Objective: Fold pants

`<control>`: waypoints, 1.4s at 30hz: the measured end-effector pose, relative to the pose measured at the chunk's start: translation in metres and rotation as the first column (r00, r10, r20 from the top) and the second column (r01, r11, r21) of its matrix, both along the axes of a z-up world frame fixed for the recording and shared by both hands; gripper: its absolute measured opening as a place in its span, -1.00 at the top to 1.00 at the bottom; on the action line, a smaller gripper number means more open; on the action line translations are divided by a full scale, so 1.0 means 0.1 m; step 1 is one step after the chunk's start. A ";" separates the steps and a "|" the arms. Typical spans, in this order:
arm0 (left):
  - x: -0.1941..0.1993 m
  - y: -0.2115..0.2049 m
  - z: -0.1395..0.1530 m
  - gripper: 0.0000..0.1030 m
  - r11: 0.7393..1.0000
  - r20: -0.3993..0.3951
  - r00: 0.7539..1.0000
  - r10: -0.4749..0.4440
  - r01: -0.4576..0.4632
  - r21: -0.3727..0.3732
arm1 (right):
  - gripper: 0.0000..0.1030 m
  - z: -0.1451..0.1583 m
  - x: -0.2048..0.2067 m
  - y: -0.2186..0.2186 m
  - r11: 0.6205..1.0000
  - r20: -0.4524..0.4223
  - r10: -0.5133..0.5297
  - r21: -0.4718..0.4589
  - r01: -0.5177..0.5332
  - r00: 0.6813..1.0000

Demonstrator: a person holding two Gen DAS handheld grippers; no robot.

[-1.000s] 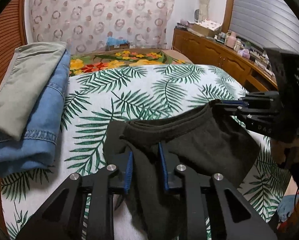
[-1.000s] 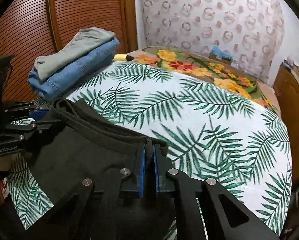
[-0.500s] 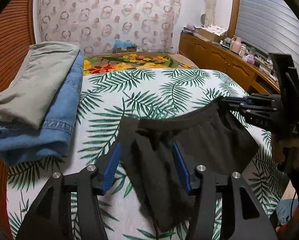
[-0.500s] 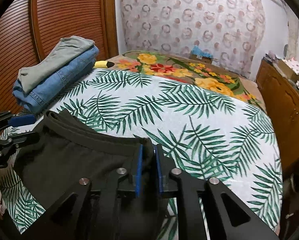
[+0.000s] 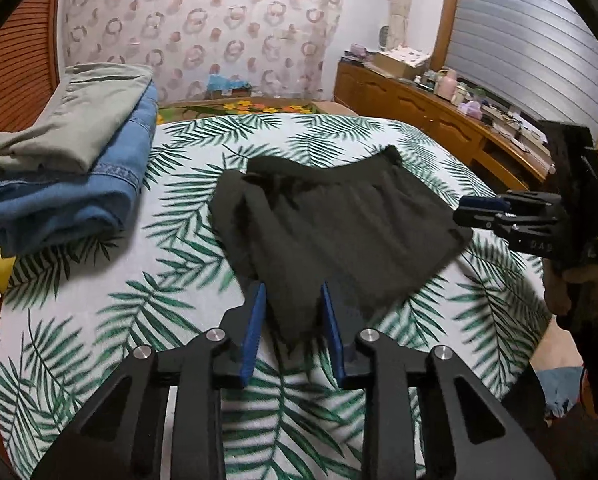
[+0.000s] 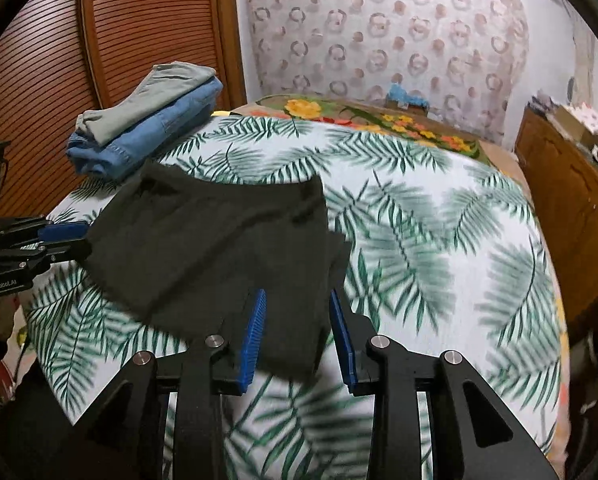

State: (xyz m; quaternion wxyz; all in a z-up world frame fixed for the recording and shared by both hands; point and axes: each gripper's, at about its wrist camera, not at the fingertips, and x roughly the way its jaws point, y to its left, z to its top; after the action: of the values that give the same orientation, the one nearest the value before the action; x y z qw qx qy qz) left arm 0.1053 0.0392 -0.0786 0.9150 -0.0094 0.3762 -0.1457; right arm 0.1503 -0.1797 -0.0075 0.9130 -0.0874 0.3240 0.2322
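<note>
The dark folded pants [image 5: 335,232] lie flat on the palm-leaf bedspread [image 5: 139,320]; they also show in the right wrist view [image 6: 219,240]. My left gripper [image 5: 293,332] is open, its blue pads on either side of the near corner of the pants, holding nothing. My right gripper [image 6: 299,336] is open too, straddling the other near corner. Each gripper shows from the side in the other's view, the right one [image 5: 483,210] and the left one [image 6: 65,238] just off the edges of the pants.
A stack of folded khaki pants [image 5: 75,120] on blue jeans [image 5: 79,192] sits at the bed's left side by the slatted wooden wardrobe [image 6: 59,60]. A wooden dresser [image 5: 439,120] with clutter runs along the right. A floral blanket [image 6: 379,120] lies at the far end.
Both grippers opened and let go of the pants, which dropped flat on the bed. Both grippers pulled back toward the near edge.
</note>
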 end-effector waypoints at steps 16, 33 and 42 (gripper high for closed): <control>0.07 -0.04 -0.18 0.43 1.000 -0.049 0.999 0.012 -0.011 0.018 | 0.34 -0.11 -0.10 0.02 1.000 -0.042 -0.011 0.006 0.012 0.999; 0.00 0.04 -0.07 0.78 1.000 0.011 1.000 -0.007 0.007 -0.031 | 0.85 -0.11 -0.12 0.10 1.000 -0.018 0.018 -0.018 -0.019 1.000; -0.26 0.06 0.13 0.79 0.998 0.066 0.998 -0.020 0.023 -0.052 | 0.90 0.10 -0.38 -0.04 0.998 0.025 0.036 0.045 -0.037 0.999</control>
State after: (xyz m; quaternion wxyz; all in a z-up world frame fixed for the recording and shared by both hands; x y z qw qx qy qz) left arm 0.0791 0.0455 -0.0653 0.9246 -0.0245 0.3423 -0.1656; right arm 0.1126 -0.1839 0.0024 0.9142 -0.0756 0.3058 0.2551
